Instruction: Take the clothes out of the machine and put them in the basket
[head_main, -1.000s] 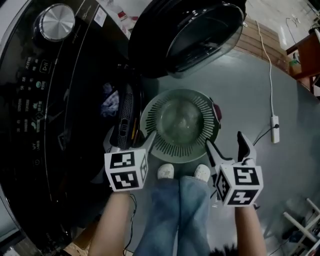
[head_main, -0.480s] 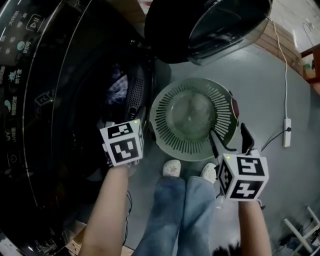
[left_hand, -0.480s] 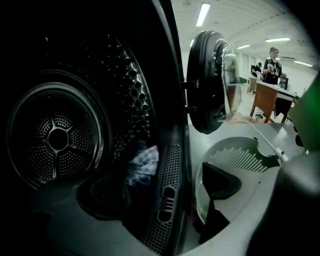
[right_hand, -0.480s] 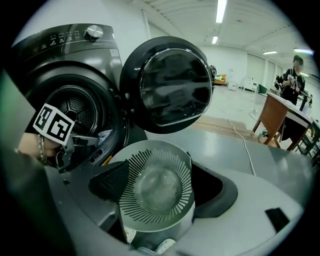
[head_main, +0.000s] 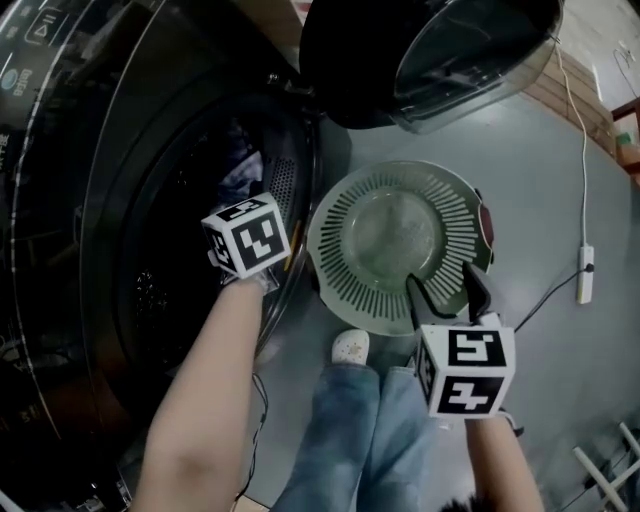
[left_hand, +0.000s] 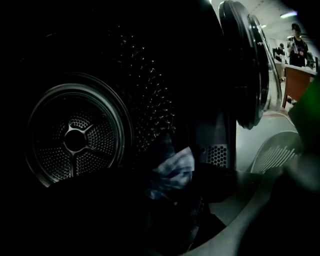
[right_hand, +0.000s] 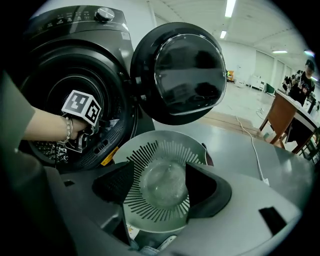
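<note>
Nearest to the person, the right gripper (head_main: 441, 286) hangs over the near rim of the basket (head_main: 341, 262); its jaws stand wide apart and nothing is between them. The basket is on the floor, just beside the mouth of the machine (head_main: 150, 260). The left gripper (head_main: 248, 238) is inside that mouth, near a bluish cloth (left_hand: 172, 170) at the front of the drum (its own view is too dark to tell how its jaws stand). Probably a shallow grip would let the cloth slip and fall on the floor between machine and basket. Deeper, dark clothes could be overlooked. The open door (head_main: 430, 50) hangs close above the basket and could catch a lifted garment.
</note>
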